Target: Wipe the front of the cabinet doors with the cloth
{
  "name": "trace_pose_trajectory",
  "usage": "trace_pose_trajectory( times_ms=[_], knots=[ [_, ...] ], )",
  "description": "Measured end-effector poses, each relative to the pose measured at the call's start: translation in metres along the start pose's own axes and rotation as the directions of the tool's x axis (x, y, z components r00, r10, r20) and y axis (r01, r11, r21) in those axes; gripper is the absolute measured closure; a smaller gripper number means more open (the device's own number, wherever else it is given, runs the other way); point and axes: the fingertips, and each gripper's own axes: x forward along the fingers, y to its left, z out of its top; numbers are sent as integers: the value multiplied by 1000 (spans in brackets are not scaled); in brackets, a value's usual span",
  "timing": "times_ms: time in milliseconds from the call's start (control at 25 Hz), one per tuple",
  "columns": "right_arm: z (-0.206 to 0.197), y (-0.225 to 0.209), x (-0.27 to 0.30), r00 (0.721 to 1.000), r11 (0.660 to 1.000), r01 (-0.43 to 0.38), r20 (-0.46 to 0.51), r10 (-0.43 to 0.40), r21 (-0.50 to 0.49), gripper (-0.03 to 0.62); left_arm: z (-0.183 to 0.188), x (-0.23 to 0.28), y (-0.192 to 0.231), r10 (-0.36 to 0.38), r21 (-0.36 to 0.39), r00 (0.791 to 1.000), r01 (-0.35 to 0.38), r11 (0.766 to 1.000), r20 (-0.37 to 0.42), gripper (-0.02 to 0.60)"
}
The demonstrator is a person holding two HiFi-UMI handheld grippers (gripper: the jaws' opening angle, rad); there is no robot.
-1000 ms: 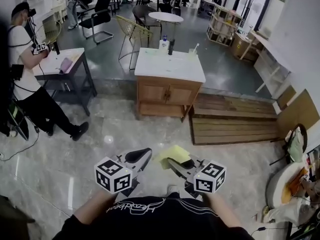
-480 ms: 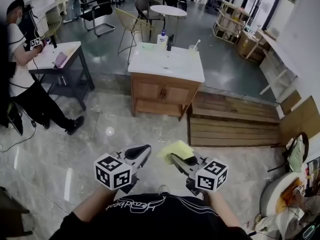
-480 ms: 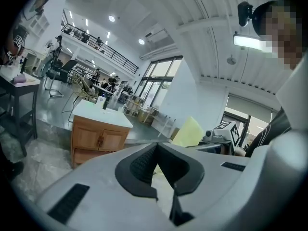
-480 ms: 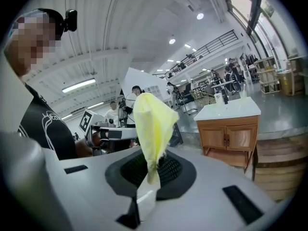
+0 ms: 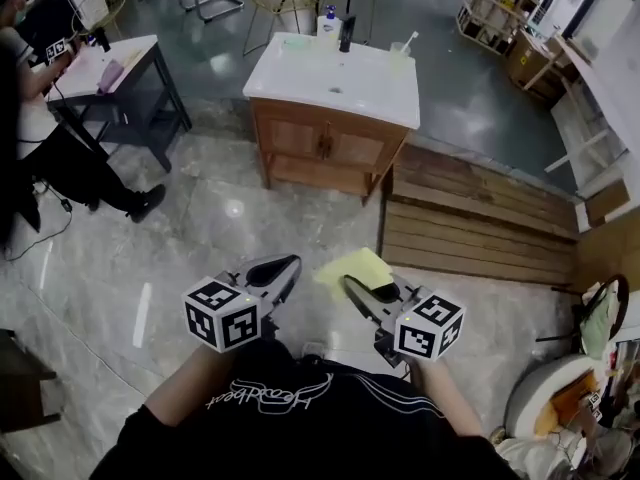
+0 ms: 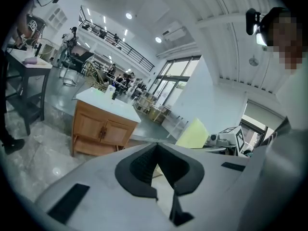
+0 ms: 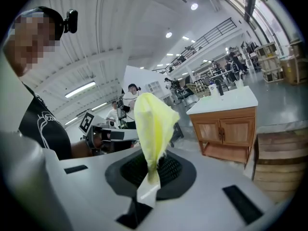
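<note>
A wooden cabinet (image 5: 328, 146) with a white top and two doors (image 5: 326, 145) stands ahead across the floor; it also shows in the left gripper view (image 6: 101, 131) and the right gripper view (image 7: 225, 129). My right gripper (image 5: 358, 288) is shut on a yellow cloth (image 5: 352, 271), which sticks up from its jaws (image 7: 153, 124). My left gripper (image 5: 283, 268) is shut with nothing in it, its pads meeting (image 6: 156, 170). Both are held near my body, well short of the cabinet.
A soap bottle (image 5: 327, 23) and a dark bottle (image 5: 346, 31) stand on the cabinet's back edge. A wooden pallet (image 5: 478, 230) lies to its right. A dark table (image 5: 118, 78) with a person (image 5: 40, 138) beside it is at the left. Marble floor (image 5: 200, 238) lies between.
I have moved forward: the cabinet is closer and lower in the head view. Both grippers keep their places and the cloth stays held.
</note>
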Motion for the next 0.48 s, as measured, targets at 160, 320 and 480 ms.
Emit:
trace_pose_trajectory(
  times_ms=[160,320,480],
  knots=[
    [-8,-18,18,999,999,-39,-28,39,28,554,-9,8,22,59,-31,998,-60,998,-18,575],
    [-12,-36,55,995,998,-51,-80,55,47,554,-4,10,59,89,-69,996,-89,994,-12,575],
    [2,-58,107,994,998,-36,-103,40,42,554,14,19,115,96,-94,995,-97,991,-14,575]
  ],
)
